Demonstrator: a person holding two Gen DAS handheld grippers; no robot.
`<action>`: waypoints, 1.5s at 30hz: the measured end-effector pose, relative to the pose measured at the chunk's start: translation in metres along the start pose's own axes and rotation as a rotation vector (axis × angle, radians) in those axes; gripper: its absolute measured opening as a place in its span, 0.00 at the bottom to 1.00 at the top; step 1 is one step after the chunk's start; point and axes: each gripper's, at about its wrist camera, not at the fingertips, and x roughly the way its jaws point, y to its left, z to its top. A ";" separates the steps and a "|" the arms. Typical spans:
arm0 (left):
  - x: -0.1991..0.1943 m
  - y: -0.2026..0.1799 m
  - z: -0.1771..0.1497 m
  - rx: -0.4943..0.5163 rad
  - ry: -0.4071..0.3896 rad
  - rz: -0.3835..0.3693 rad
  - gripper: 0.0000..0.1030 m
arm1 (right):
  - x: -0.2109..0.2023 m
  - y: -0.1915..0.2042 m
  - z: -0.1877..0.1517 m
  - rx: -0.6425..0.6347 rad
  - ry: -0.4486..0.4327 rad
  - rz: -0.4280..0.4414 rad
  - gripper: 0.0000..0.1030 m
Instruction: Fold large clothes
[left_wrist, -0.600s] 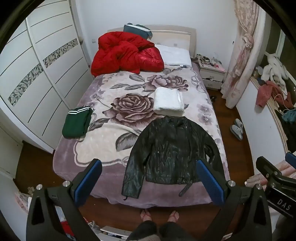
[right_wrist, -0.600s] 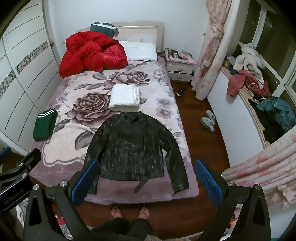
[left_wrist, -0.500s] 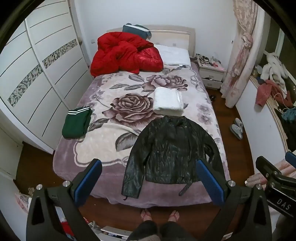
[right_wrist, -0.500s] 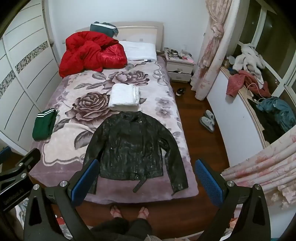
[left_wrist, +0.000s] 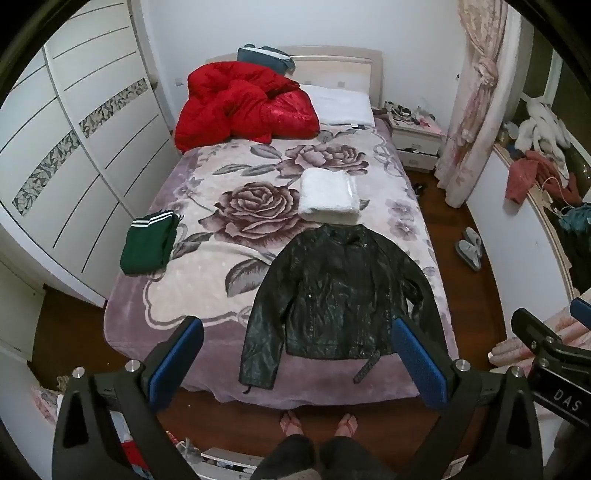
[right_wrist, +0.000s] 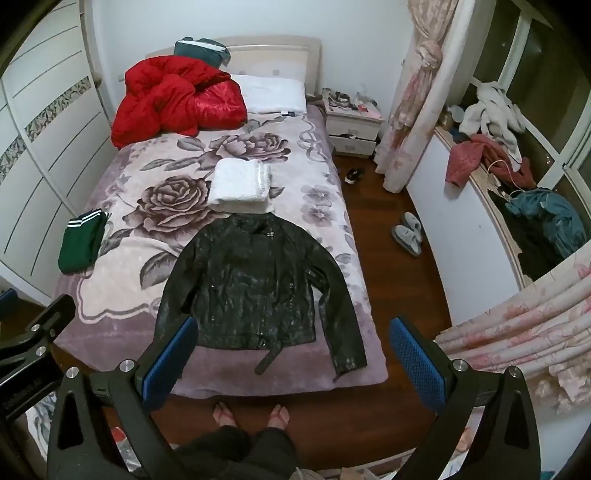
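Black leather jacket (left_wrist: 343, 295) lies flat near the bed's (left_wrist: 177, 295) foot edge.
Left gripper (left_wrist: 295, 358) and right gripper (right_wrist: 291, 354) hover fully open, empty; bare blanket lies left of the jacket.

Jacket (left_wrist: 343, 295) on bed (left_wrist: 207, 295) – folded towel (left_wrist: 328, 195) behind, quilt (left_wrist: 243, 107) beyond

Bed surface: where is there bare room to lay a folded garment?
Free blanket lies between the green garment and the black jacket, and below the red quilt. The right strip is crowded: white folded stack abutting the jacket collar.
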 end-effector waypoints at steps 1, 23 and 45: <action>0.000 0.000 0.000 0.001 0.001 -0.001 1.00 | 0.000 -0.001 -0.001 0.000 0.000 0.000 1.00; -0.003 -0.006 -0.002 -0.003 -0.005 0.002 1.00 | -0.002 0.002 -0.002 -0.019 -0.014 0.006 1.00; -0.007 -0.006 0.008 -0.011 -0.009 -0.006 1.00 | -0.007 0.006 0.006 -0.022 -0.018 0.006 1.00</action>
